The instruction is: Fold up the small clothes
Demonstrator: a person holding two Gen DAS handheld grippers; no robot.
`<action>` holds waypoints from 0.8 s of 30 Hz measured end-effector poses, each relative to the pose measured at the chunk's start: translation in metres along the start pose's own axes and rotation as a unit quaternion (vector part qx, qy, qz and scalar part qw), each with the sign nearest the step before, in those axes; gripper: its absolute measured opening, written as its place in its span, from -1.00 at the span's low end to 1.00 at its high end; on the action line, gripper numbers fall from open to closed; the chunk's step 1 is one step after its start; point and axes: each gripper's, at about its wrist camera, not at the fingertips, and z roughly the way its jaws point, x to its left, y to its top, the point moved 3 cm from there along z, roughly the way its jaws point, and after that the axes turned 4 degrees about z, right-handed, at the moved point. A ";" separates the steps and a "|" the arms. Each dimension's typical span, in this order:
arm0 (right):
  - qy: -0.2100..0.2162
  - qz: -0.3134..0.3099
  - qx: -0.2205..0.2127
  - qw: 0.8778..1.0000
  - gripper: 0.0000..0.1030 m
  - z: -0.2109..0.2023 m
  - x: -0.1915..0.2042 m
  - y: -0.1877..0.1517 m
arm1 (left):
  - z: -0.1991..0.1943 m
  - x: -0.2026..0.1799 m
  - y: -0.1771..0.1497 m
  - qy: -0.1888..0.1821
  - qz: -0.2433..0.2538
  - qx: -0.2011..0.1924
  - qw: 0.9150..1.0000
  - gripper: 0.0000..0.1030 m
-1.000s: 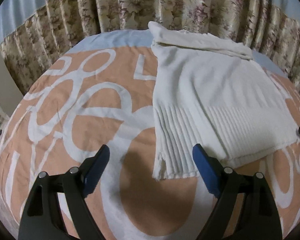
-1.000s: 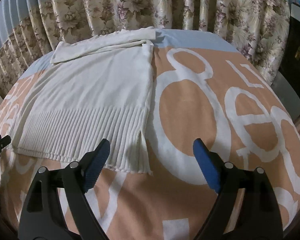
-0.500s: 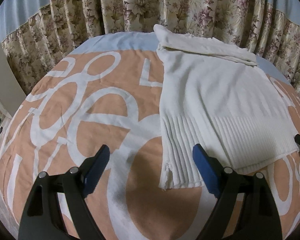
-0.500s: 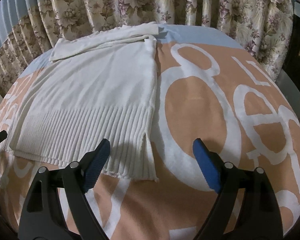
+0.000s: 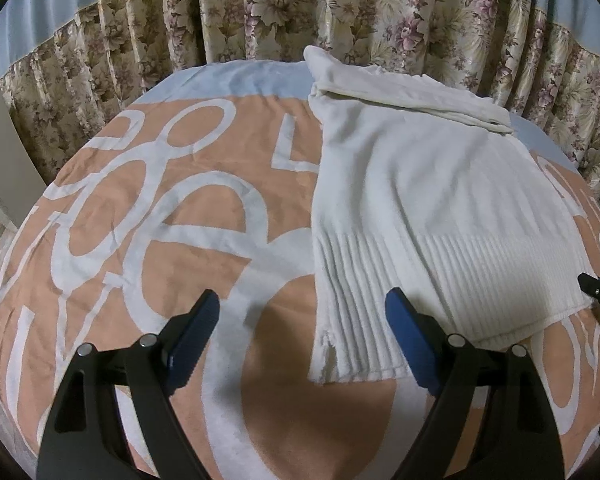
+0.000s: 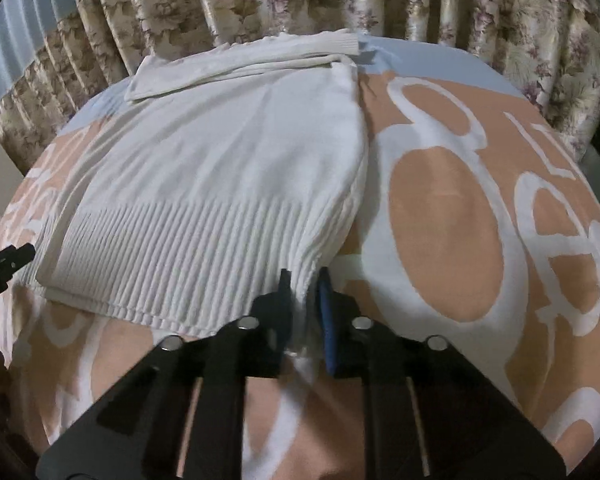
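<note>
A white knit sweater (image 5: 412, 208) lies on the bed, folded lengthwise, with its sleeves laid across the far end and its ribbed hem nearest me. It also shows in the right wrist view (image 6: 228, 168). My left gripper (image 5: 302, 340) is open and empty, hovering over the hem's left corner. My right gripper (image 6: 305, 280) is shut on the hem's right corner, and the cloth bunches up between its blue pads. The right gripper's tip shows at the right edge of the left wrist view (image 5: 598, 292).
The bed is covered by an orange blanket with big white letters (image 5: 140, 216), also in the right wrist view (image 6: 460, 208). Floral curtains (image 5: 260, 12) hang just behind the bed's far edge. A pale panel stands at the far left (image 5: 0, 152).
My right gripper has moved forward and left onto the hem's right corner and closed on it, lifting the cloth slightly. My left gripper has stayed open and pulled back a little.
</note>
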 end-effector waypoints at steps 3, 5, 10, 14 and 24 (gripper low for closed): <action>0.003 0.007 -0.003 1.000 -0.77 0.001 -0.001 0.000 | 0.000 -0.001 0.001 -0.003 0.001 -0.002 1.000 0.66; -0.001 0.001 -0.006 1.000 -0.77 0.001 0.001 -0.001 | 0.001 -0.001 0.000 -0.004 0.001 -0.001 1.000 0.66; -0.020 -0.018 -0.013 1.000 -0.77 0.000 0.006 -0.003 | 0.005 -0.005 -0.001 -0.007 0.002 0.003 1.000 0.66; -0.024 -0.023 -0.018 0.999 -0.76 0.000 0.008 -0.005 | 0.009 -0.008 -0.002 -0.010 0.006 0.012 1.000 0.66; -0.014 -0.011 -0.021 1.000 -0.71 0.000 0.005 -0.004 | 0.022 -0.010 -0.005 -0.015 0.001 0.040 0.999 0.67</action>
